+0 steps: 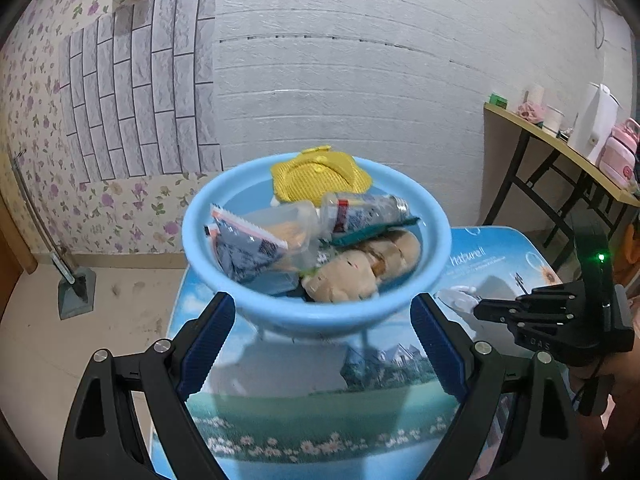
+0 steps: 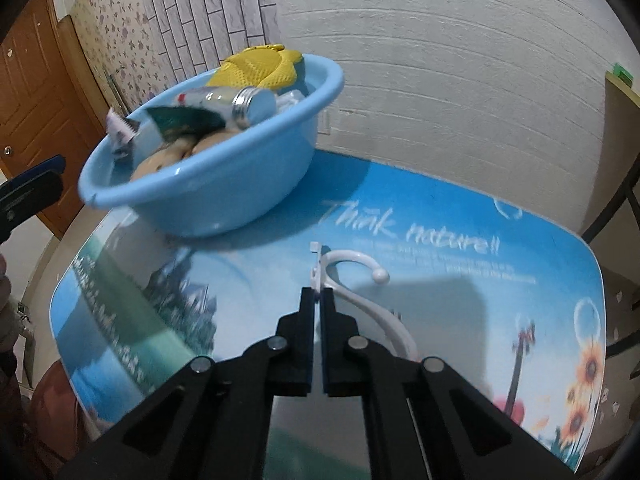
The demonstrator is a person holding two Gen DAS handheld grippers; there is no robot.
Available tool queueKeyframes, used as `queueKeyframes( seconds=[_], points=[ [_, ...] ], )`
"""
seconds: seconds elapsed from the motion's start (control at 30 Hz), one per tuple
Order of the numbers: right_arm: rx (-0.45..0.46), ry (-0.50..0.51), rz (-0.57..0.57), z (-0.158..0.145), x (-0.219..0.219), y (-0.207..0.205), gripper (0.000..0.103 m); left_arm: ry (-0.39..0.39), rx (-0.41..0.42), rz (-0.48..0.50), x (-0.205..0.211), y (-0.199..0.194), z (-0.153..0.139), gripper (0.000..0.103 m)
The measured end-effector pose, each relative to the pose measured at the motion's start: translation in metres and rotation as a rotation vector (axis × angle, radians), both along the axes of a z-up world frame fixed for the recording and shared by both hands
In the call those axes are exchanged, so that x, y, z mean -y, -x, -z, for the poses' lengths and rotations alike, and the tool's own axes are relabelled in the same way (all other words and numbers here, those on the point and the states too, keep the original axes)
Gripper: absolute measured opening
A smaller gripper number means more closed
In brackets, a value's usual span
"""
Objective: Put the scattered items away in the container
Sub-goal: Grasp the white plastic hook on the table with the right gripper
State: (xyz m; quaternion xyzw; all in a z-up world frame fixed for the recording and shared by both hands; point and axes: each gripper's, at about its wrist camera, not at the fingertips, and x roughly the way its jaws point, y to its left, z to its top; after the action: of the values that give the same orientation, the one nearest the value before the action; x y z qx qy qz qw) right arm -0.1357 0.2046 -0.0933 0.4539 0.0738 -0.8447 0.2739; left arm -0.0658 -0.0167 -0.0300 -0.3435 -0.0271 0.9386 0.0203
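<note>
From my left claw [image 1: 322, 332], its 2 blue pads spread wide on nothing, the blue basin [image 1: 434, 236] sits just ahead, already holding the yellow mesh piece [image 1: 320, 176], bottle [image 1: 368, 210] and plush toy [image 1: 352, 272]. From my right claw [image 2: 319, 298], pinched tight on the white hook [image 2: 352, 258] over the glossy printed table [image 2: 460, 280], I judge this the last stray; next I carry it up-left into the basin [image 2: 224, 176], brick-papered wall [image 2: 440, 60] beyond.

My left gripper [image 1: 322, 312] is black, its fingers [image 1: 208, 340] faced with ribbed blue pads and pinned with round silver screws. My right gripper [image 2: 318, 296] is black too, with slim flat fingers, silver screws, a green light on its body and bare skin behind.
</note>
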Motion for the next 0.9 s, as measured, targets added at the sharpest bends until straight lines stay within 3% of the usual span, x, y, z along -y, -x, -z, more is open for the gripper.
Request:
queueKeyframes(
  seconds=[0.23,0.47,0.57,0.6,0.63,0.7,0.9],
  points=[
    [0.035,0.008,0.004,0.011,-0.018,-0.031,0.003,-0.006,0.035,0.060,-0.022,-0.016,0.016,0.090],
    [-0.002,0.019,-0.127,0.003,-0.025,-0.071,0.003,-0.022,0.093,0.198,-0.058,-0.025,0.036,0.090],
    [-0.029,0.014,-0.122,-0.002,-0.031,-0.084,0.007,-0.024,0.132,0.258,-0.077,-0.025,0.047,0.090],
    [-0.033,0.015,-0.119,-0.003,-0.034,-0.085,0.013,-0.027,0.144,0.274,-0.082,-0.024,0.051,0.090],
    [-0.036,0.013,-0.117,-0.003,-0.035,-0.086,0.027,-0.032,0.158,0.289,-0.088,-0.023,0.055,0.089],
    [-0.036,-0.005,-0.095,-0.002,-0.040,-0.086,0.037,-0.036,0.180,0.311,-0.097,-0.020,0.062,0.089],
    [-0.017,-0.024,-0.029,0.007,-0.055,-0.080,0.051,-0.021,0.211,0.347,-0.116,-0.012,0.072,0.089]
  ],
)
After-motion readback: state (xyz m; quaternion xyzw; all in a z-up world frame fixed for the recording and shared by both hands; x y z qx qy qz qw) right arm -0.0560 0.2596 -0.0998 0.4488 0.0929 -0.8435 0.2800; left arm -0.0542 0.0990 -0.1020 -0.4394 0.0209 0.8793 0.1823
